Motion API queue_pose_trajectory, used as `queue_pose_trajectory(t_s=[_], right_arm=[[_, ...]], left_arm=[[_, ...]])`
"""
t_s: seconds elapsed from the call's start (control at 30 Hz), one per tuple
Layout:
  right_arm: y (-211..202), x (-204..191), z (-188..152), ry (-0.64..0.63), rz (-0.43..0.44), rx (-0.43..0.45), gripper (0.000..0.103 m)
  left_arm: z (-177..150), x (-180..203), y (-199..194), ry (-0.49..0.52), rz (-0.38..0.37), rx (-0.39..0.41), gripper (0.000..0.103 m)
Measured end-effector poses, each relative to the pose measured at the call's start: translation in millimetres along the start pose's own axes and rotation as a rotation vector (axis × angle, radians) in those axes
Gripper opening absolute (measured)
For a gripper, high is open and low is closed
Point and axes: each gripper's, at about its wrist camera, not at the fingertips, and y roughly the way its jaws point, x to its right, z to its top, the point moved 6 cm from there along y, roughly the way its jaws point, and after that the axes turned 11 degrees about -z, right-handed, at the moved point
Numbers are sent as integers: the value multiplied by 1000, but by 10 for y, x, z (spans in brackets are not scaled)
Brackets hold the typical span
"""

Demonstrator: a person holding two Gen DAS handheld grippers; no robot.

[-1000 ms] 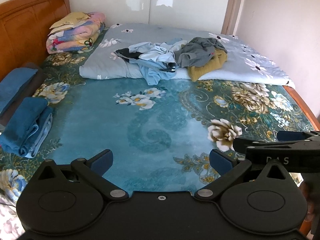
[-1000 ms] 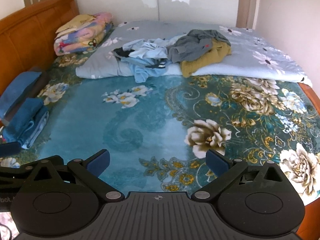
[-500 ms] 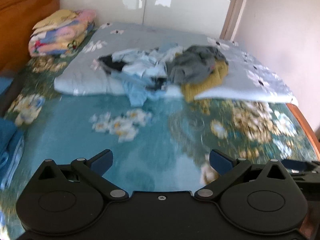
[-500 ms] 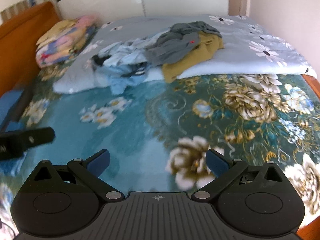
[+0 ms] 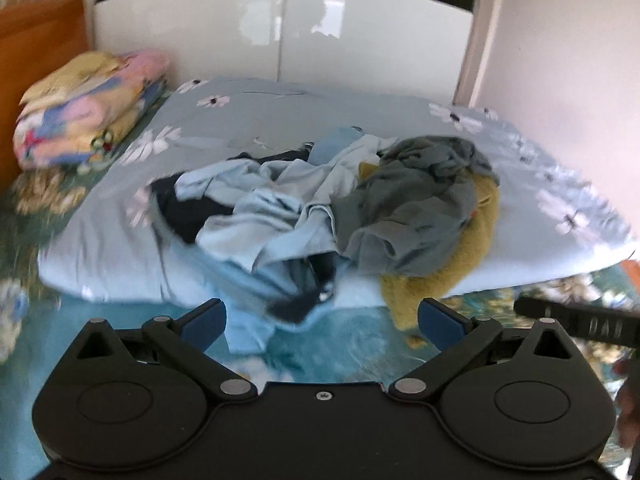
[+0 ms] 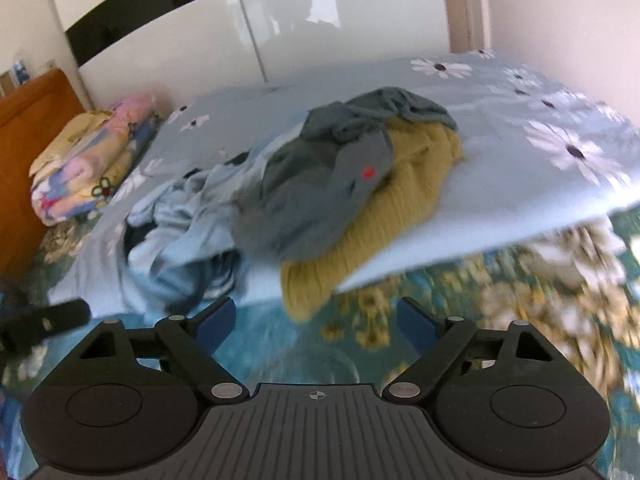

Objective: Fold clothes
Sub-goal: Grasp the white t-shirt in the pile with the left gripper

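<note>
Approaching the clothes pile (image 5: 320,208) on the bed (image 6: 520,280), both tongs now sit much nearer it. Left tongs (image 5: 322,318) gape empty; right tongs (image 6: 316,318), empty, have just narrowed slightly. Folding has not begun.

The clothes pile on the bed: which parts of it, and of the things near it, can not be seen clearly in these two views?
- Dark garment, left wrist view: mostly under the light blue clothes; its kind is unclear.
- Mustard sweater, right wrist view: upper part covered by the grey garment.
- Bedspread, both views: pattern smeared by motion blur.
- Right gripper: open, nothing between its fingers; in the left wrist view the edge cuts it off.
</note>
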Motion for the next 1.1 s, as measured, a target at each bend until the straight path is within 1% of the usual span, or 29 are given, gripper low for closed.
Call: queue_pose_trajectory(t_s=[0.1, 0.13, 0.2, 0.27, 0.3, 0.33, 0.4, 0.43, 0.47, 0.53, 0.6, 0.67, 0.7, 0.73, 0.77, 0.8, 0.83, 0.87, 0.97, 1.03, 1.1], right_arm=[[323, -100, 191, -35, 16, -7, 81], [418, -132, 231, -43, 20, -13, 76], [580, -210, 284, -70, 23, -22, 70], [706, -291, 310, -89, 34, -31, 65], [756, -332, 313, -95, 40, -35, 61], [795, -367, 313, -100, 43, -40, 57], [871, -415, 327, -112, 42, -47, 57], [904, -422, 324, -115, 41, -51, 57], [916, -430, 302, -115, 44, -55, 57], [934, -430, 239, -112, 56, -72, 57], [943, -404, 156, -117, 52, -89, 59], [958, -353, 93, -123, 42, -104, 59], [956, -327, 54, -122, 38, -112, 59], [954, -301, 19, -121, 34, -120, 61], [948, -278, -13, -116, 31, -128, 62], [941, -263, -39, -112, 29, -134, 63], [938, -251, -61, -110, 30, -140, 63], [933, -238, -90, -109, 29, -145, 63], [928, -207, -160, -106, 23, -157, 64], [929, -187, -201, -95, 23, -167, 67], [944, -166, -242, -93, 23, -179, 68]], left_arm=[[60, -93, 347, 16, 16, -23, 101], [77, -139, 454, 18, 27, -33, 100], [106, -245, 657, 22, 59, -54, 99], [132, -389, 814, 22, 95, -57, 99], [140, -459, 886, 24, 109, -60, 98], [143, -529, 964, 33, 126, -71, 95], [146, -665, 1135, 58, 165, -103, 83], [145, -735, 1211, 61, 178, -119, 71], [141, -808, 1277, 46, 181, -132, 64], [129, -946, 1379, -1, 185, -133, 56], [115, -1040, 1450, -27, 202, -133, 56], [97, -1095, 1499, -38, 236, -110, 41], [92, -1102, 1492, -47, 252, -88, 37], [86, -1099, 1471, -60, 266, -62, 29], [83, -1093, 1456, -70, 282, -40, 26], [79, -1083, 1458, -76, 297, -27, 26], [68, -1066, 1490, -73, 309, -30, 26], [50, -1046, 1532, -57, 327, -40, 27], [1, -983, 1635, 15, 376, -57, 27], [9, -970, 1643, 34, 405, -37, 30], [41, -979, 1665, 56, 447, -20, 28]])
